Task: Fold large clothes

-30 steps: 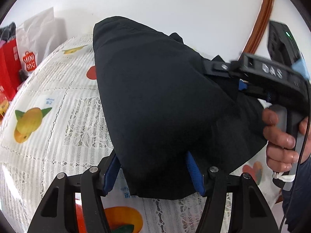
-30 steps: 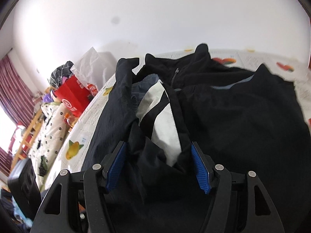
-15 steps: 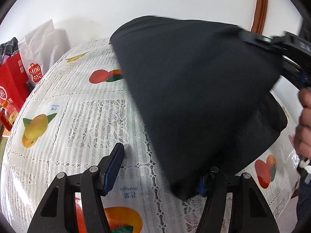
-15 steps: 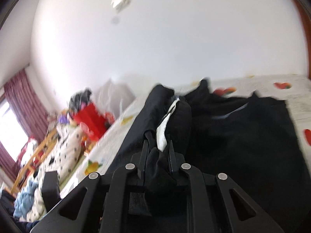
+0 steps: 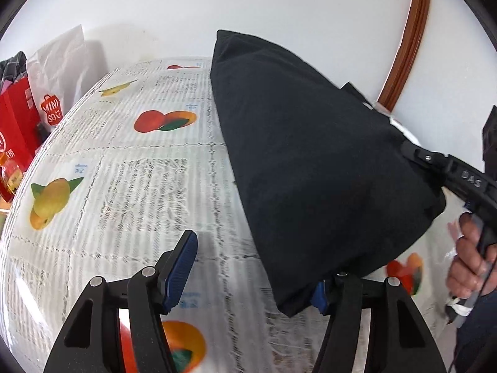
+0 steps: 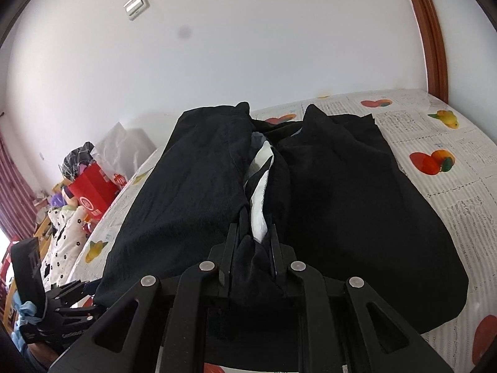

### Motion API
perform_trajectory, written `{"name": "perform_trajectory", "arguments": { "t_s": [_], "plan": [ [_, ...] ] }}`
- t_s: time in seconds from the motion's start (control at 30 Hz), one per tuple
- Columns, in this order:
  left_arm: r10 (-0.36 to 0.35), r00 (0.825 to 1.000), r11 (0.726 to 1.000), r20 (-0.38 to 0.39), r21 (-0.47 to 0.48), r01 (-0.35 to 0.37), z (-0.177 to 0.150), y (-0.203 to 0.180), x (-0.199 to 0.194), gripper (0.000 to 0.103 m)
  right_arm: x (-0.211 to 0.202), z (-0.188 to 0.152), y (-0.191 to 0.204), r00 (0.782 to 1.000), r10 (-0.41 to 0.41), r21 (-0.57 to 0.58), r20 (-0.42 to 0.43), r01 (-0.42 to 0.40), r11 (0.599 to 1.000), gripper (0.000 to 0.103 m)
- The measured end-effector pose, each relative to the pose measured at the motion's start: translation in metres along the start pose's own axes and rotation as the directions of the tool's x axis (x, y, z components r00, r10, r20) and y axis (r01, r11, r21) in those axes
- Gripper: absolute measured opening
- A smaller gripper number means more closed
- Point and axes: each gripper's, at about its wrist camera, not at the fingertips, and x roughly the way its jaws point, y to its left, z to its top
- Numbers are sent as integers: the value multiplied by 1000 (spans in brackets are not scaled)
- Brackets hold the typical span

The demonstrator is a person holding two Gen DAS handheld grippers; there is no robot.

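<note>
A large black jacket [image 5: 310, 161] with a white lining [image 6: 259, 186] lies on the table, one part lifted. My right gripper [image 6: 251, 245] is shut on a bunched fold of the jacket near its opening and holds it up; it also shows at the right of the left wrist view [image 5: 413, 155]. My left gripper [image 5: 251, 267] is open and empty just above the tablecloth; its right finger is partly hidden under the jacket's hanging corner.
The table [image 5: 130, 186] wears a white lace cloth printed with fruit. Red and white shopping bags [image 5: 31, 108] stand at its far left edge by the wall. A cluttered chair with spotted cloth [image 6: 62, 233] stands beyond the table's left side.
My right gripper closed on the jacket and lifted it up and right. The jacket came off my left gripper's fingers, uncovering the tablecloth between them.
</note>
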Motion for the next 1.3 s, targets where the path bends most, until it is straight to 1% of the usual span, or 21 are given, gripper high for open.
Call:
{"name": "perform_trajectory", "arguments": {
  "t_s": [0.1, 0.13, 0.23, 0.4, 0.47, 0.5, 0.57, 0.63, 0.7, 0.77, 0.87, 0.9, 0.97, 1.03, 1.1, 1.13, 1.17, 1.2, 1.23, 1.27, 1.3],
  "plan": [
    [-66, 998, 998, -1, 5, 66, 1, -6, -5, 60, -2, 1, -2, 1000, -4, 3, -7, 4, 1000, 15],
    [-69, 998, 998, 4, 8, 69, 1, -11, -7, 60, -2, 2, -2, 1000, 1, 4, -10, -1, 1000, 15],
    [-45, 999, 998, 6, 36, 45, 2, -23, -6, 60, -4, 0, -1, 1000, -7, -6, -16, 7, 1000, 15],
    [-18, 1000, 1000, -20, 25, 19, 6, -25, 9, 60, -5, 2, -3, 1000, 10, 9, -16, -10, 1000, 15],
    [3, 999, 1000, -45, 8, -2, 6, -25, 19, 62, -6, 3, -2, 1000, 12, -2, -17, -12, 1000, 15],
    [11, 999, 1000, -34, 4, -11, 6, -25, 19, 62, -6, 4, -1, 1000, 11, -12, -17, -11, 1000, 15],
    [51, 998, 998, -36, 31, -49, 5, -31, 20, 61, -8, 7, 0, 1000, 15, -27, -17, -15, 1000, 15],
    [85, 996, 995, -27, 61, -84, 2, -36, 22, 61, -13, 12, 0, 999, 36, -35, 4, -36, 999, 14],
    [105, 994, 991, -22, 80, -103, 1, -38, 23, 61, -25, 20, -3, 995, 86, -32, 50, -85, 996, 13],
    [108, 994, 991, -20, 78, -106, 2, -38, 23, 61, -43, 29, -13, 983, 134, -2, 122, -135, 991, 13],
    [110, 994, 991, -27, 83, -107, 3, -38, 23, 62, -67, 33, -34, 968, 153, 40, 199, -164, 986, 13],
    [108, 994, 991, -30, 83, -105, 4, -37, 23, 62, -71, 30, -40, 969, 149, 41, 199, -160, 986, 13],
    [104, 994, 992, -31, 80, -101, 4, -36, 24, 62, -70, 22, -46, 981, 105, 35, 165, -112, 993, 13],
    [101, 995, 992, -27, 84, -98, 4, -35, 23, 62, -60, 9, -51, 994, 48, 26, 101, -50, 998, 13],
    [101, 995, 991, -23, 89, -98, 3, -35, 24, 62, -49, -2, -57, 999, 3, 21, 39, -3, 1000, 15],
    [100, 995, 990, -21, 97, -98, 3, -35, 24, 62, -46, -6, -60, 1000, -7, 27, 17, 6, 1000, 18],
    [98, 995, 990, -20, 100, -95, 3, -35, 23, 62, -45, -8, -62, 1000, -16, 35, 3, 16, 999, 26],
    [92, 996, 991, -18, 101, -90, 3, -35, 22, 62, -46, -8, -65, 1000, -22, 43, -4, 22, 999, 30],
    [78, 997, 992, -21, 103, -75, 3, -34, 20, 61, -47, -7, -66, 1000, -24, 54, -5, 24, 998, 37],
    [59, 998, 993, -23, 100, -57, 3, -35, 17, 60, -48, -6, -67, 1000, -11, 64, -8, 11, 998, 47],
    [31, 999, 995, -20, 90, -29, 3, -33, 15, 60, -48, -4, -67, 1000, 11, 62, -18, -10, 998, 52]
  ]
}}
